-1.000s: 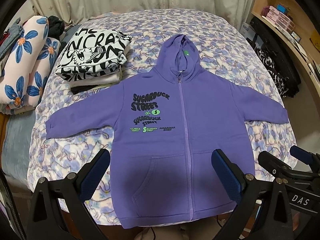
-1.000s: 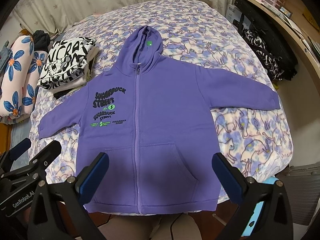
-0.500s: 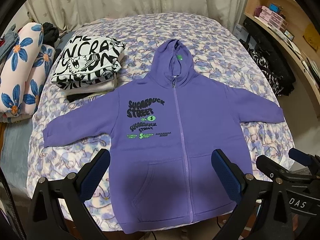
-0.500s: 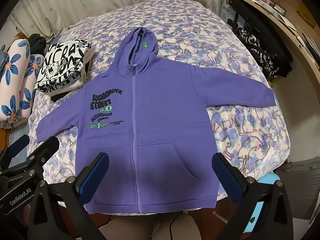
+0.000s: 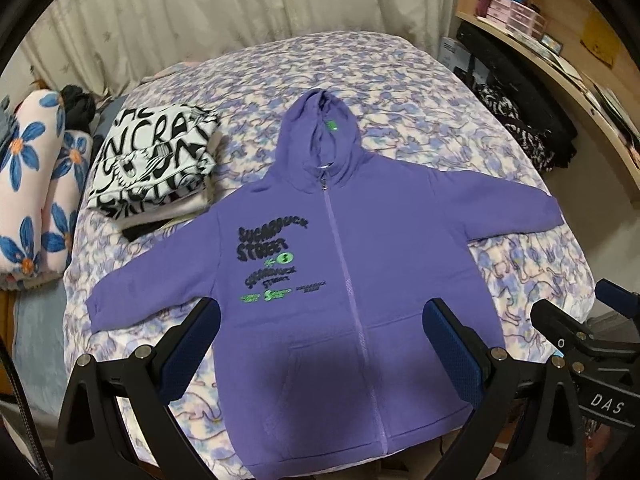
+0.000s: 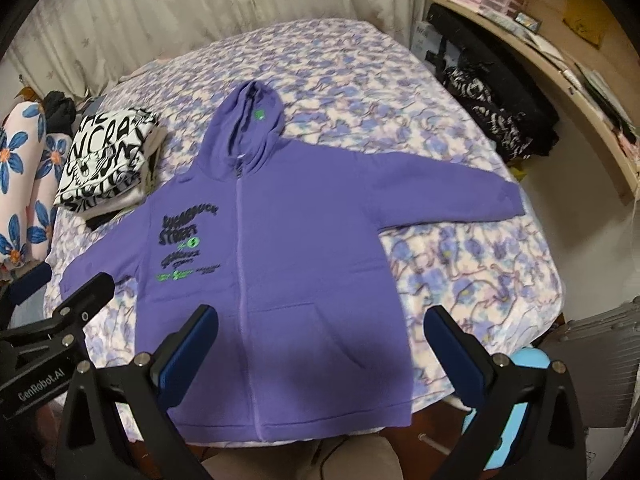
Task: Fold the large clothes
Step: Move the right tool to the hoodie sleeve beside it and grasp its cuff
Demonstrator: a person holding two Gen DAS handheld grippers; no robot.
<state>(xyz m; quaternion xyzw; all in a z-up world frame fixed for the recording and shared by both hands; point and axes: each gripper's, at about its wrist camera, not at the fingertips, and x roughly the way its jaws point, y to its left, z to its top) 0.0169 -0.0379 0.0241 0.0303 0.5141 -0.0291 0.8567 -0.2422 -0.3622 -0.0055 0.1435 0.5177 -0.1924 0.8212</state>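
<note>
Overhead, one purple hoodie (image 5: 372, 280) lies flat and face up on the bed (image 5: 360, 80), zipped shut; its long axis runs from the hem at the near edge to the hood, which points toward the curtain (image 5: 200, 12) at the far end; its two sleeves spread out to either side, cuffs angled slightly toward the near edge. Two grippers hover above the near edge, both clear of the cloth: the left gripper (image 5: 320, 340) has its fingers spread wide over the hoodie's lower left half, holding nothing; the right gripper (image 6: 320, 344) has its fingers equally wide apart over the pocket area, also empty. Each gripper shows at the edge of the other's view. One pile (image 5: 152, 160) of folded clothes, topped by a black-and-white lettered piece, sits on the bed just beside the hoodie's left sleeve; past it, off the bed's left side, lie two rolled floral cushions (image 5: 36, 184). One dark heap (image 6: 500, 120) of patterned clothing lies off the bed's right side, below a wooden shelf (image 6: 560, 40) carrying pink boxes.
</note>
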